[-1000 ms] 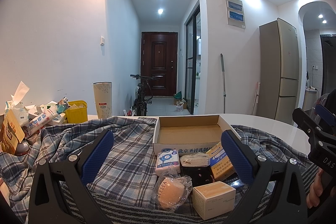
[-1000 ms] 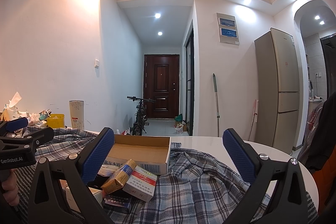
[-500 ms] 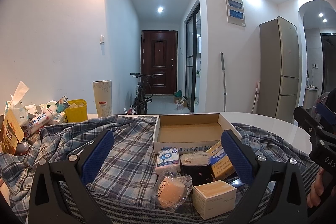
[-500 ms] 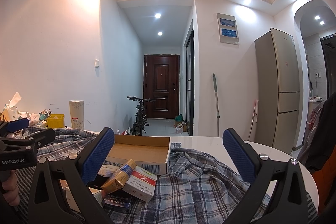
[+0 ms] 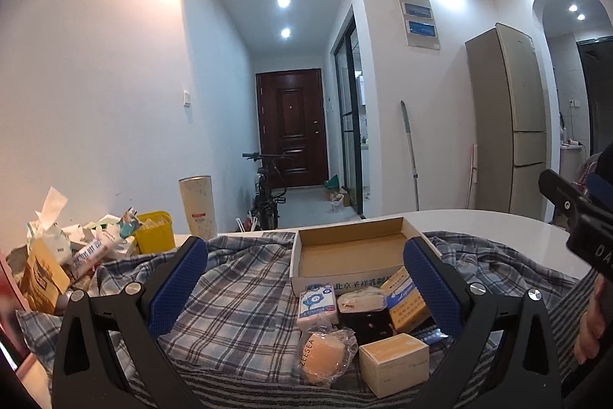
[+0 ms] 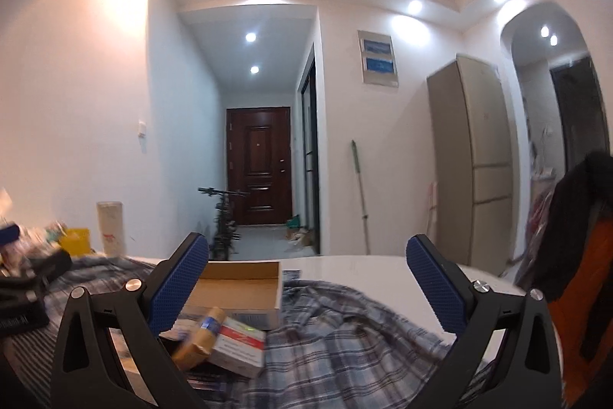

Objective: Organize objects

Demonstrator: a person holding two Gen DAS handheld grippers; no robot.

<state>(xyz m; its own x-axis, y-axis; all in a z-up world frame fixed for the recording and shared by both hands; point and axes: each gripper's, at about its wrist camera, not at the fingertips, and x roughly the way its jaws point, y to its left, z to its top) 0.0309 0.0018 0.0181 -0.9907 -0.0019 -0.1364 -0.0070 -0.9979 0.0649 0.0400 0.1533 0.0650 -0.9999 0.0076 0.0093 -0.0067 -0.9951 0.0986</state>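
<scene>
An empty shallow cardboard box (image 5: 350, 253) lies on a plaid cloth (image 5: 237, 301). In front of it is a pile: a blue-and-white tissue pack (image 5: 317, 302), a wrapped round sponge (image 5: 323, 357), a tan carton (image 5: 394, 363), a yellow-blue box (image 5: 404, 299) and a black item (image 5: 364, 321). My left gripper (image 5: 306, 288) is open and empty above the pile. My right gripper (image 6: 306, 290) is open and empty; the box (image 6: 237, 288), a yellow pack (image 6: 199, 338) and a red-and-white box (image 6: 239, 345) lie at its lower left.
At the left are a tissue bag (image 5: 42, 255), a yellow tub (image 5: 155, 236) and a tall paper cylinder (image 5: 197, 206). The white round table (image 5: 498, 229) runs right of the cloth. The right gripper's body (image 5: 578, 229) shows at the right edge.
The right gripper has swung to the right and the view is blurred; the box and pile have slid left in it. The left gripper has hardly moved.
</scene>
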